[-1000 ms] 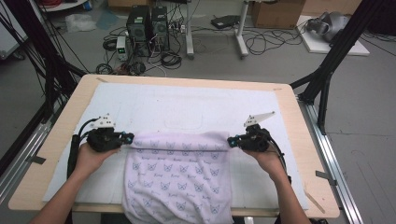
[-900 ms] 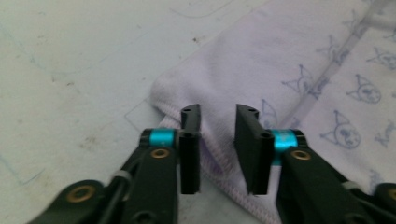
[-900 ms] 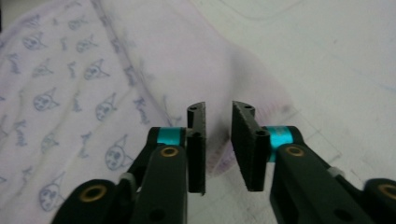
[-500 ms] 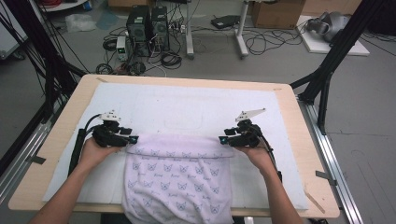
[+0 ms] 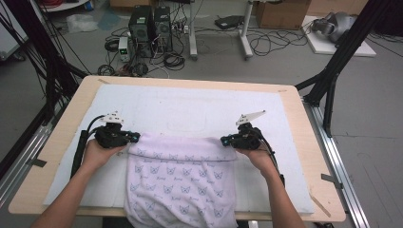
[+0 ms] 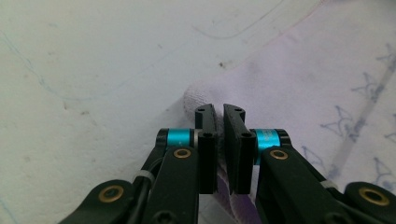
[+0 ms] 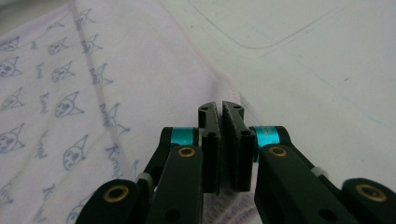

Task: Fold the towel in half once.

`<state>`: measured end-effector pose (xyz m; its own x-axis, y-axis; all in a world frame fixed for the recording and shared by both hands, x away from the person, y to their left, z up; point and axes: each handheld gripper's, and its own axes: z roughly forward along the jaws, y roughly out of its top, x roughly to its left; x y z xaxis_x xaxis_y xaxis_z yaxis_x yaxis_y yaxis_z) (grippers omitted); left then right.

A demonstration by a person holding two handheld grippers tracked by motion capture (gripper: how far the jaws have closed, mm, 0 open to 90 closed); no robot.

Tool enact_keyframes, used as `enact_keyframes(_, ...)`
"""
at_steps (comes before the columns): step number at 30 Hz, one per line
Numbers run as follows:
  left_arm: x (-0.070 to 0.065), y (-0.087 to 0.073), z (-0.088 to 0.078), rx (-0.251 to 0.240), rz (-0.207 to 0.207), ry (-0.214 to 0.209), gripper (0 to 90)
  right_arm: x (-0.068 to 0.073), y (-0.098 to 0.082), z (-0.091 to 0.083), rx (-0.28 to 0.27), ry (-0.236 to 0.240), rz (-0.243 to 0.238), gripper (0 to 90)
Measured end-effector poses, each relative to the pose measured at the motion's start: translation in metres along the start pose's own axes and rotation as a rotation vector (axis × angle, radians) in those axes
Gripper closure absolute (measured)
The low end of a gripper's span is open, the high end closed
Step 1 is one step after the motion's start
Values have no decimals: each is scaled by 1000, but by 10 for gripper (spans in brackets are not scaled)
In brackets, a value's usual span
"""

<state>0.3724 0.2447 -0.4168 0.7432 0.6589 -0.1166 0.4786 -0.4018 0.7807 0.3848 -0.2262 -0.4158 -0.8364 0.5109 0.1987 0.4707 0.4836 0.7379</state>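
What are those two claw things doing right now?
Left gripper: just closed, pinching a corner of the cloth.
Right gripper: just closed, pinching the cloth's other corner.

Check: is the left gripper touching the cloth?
Touching. In the left gripper view, the left gripper has its jaws closed on the cloth corner.

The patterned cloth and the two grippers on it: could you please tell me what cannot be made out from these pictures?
- Cloth, high view: its near end is cut off by the bottom edge, so what kind of garment or cloth it is stays unclear.
- Left gripper, left gripper view: the cloth between the shut jaws is hidden; how many layers it holds cannot be told.
- Right gripper, right gripper view: likewise.
- Printed words, right gripper view: too blurred to read.
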Motion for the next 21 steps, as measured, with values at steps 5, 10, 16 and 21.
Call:
enact_keyframes(5,-6,4,-14,-52,23,35,836,11,6,-21,-80,-15,-42,858)
enact_keyframes(10,-5,3,-12,-21,3,32,762,18,7,-30,-99,-16,-55,858)
enact_keyframes(16,-5,-3,0,2,5,20,829,19,7,-22,-71,-12,-72,855)
enact_keyframes(21,1,-3,11,10,-66,-31,596,17,7,-20,-77,-12,-56,853)
